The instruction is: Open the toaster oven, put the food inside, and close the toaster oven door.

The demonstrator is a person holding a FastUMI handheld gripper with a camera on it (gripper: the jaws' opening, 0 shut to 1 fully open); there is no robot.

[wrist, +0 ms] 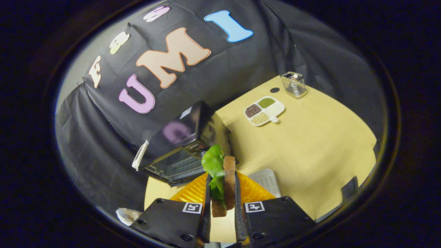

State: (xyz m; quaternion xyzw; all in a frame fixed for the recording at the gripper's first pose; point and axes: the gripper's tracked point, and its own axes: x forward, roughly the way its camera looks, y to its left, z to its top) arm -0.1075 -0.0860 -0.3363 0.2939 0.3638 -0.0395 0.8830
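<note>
Brown-and-green food: a sandwich of two brown bread slices with green lettuce [223, 181] stands on edge between the fingers, lifted above the ribbed orange plate [193, 191].
Jaws: the gripper [222, 210] is closed on the sandwich, one finger pressing each bread face; its long axis runs forward along the fingers, lettuce sticking out at the far end.
Landmark: the black toaster oven with a glass door [186, 144] sits on the tan tabletop [310, 144], backed against the black cloth wall.
Key relation: the oven lies just beyond the sandwich tip and to the left of the fingers; the sandwich's far end overlaps the oven's right front corner in the gripper view.
Door: the glass panel [175, 167] seems to hang forward and down, with a rack visible behind it, so I judge the oven already open, though the angle leaves some doubt.
Hand pose: the view is strongly rolled, so the gripper is held tilted, pointing down and forward at the oven front.
Coming move: likely a swing left from the oven's right corner to its mouth, then forward, keeping the sandwich edge-on.
Risk: the loose lettuce could snag the door rim.
Other things: right of the oven, a white four-section dish of beans [264, 111]; beyond that, a wire mesh holder [293, 84].
</note>
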